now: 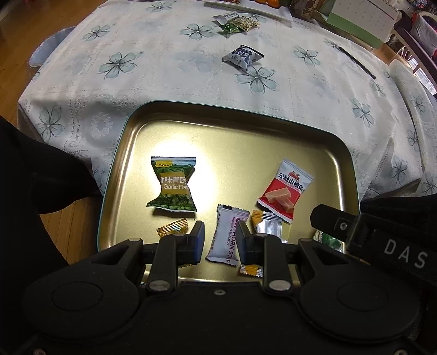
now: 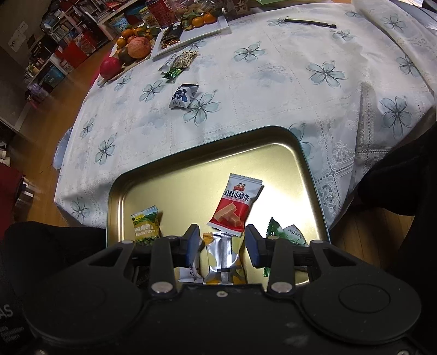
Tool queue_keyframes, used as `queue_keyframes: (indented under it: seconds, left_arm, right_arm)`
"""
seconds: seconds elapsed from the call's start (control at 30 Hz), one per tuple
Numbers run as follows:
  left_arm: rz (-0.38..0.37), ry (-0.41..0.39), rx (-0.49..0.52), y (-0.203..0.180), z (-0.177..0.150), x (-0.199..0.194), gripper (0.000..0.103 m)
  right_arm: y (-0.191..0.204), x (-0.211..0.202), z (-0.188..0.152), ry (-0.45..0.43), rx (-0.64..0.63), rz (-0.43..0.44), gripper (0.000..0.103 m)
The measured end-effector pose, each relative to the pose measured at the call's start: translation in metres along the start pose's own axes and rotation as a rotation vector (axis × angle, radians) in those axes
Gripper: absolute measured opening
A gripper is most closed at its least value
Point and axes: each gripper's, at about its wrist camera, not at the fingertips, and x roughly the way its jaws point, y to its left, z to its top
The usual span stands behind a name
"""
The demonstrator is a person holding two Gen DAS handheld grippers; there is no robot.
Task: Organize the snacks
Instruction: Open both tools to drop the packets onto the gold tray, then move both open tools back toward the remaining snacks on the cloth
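Observation:
A gold metal tray (image 1: 273,131) (image 2: 169,188) juts over the near edge of the table. In it lie a green garlic pea packet (image 1: 173,185) (image 2: 144,226), a red hawthorn packet (image 1: 284,185) (image 2: 236,204), a white hawthorn strip packet (image 1: 226,234), a silver and orange packet (image 1: 266,224) (image 2: 221,251), a small gold candy (image 1: 172,227) and a green wrapper (image 2: 284,232). My left gripper (image 1: 220,233) is open and empty above the white strip packet. My right gripper (image 2: 222,240) is open and empty above the silver packet. A blue-white packet (image 1: 241,56) (image 2: 184,95) lies on the tablecloth.
A small pile of packets (image 1: 237,23) (image 2: 179,62) lies further back on the floral tablecloth (image 1: 164,71). A black pen (image 1: 357,62) (image 2: 310,23) lies at the right. Fruit (image 2: 131,49) and a white tray (image 2: 191,35) stand at the far edge. The right gripper's body (image 1: 382,240) shows beside the tray.

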Motion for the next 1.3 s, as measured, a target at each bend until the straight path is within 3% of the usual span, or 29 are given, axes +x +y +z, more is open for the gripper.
queue_keyframes:
  seconds: [0.33, 0.7, 1.3]
  left_arm:
    - [0.003, -0.012, 0.025, 0.000, 0.006, -0.006, 0.035]
    - [0.007, -0.016, 0.066, 0.008, 0.031, -0.008, 0.035]
    - [-0.003, -0.054, 0.084, 0.028, 0.137, 0.006, 0.035]
  right_arm:
    - [0.002, -0.002, 0.005, 0.002, -0.007, 0.002, 0.039]
    - [0.008, 0.013, 0.026, 0.060, -0.021, -0.023, 0.039]
    - [0.021, 0.053, 0.128, 0.139, -0.008, -0.063, 0.039]
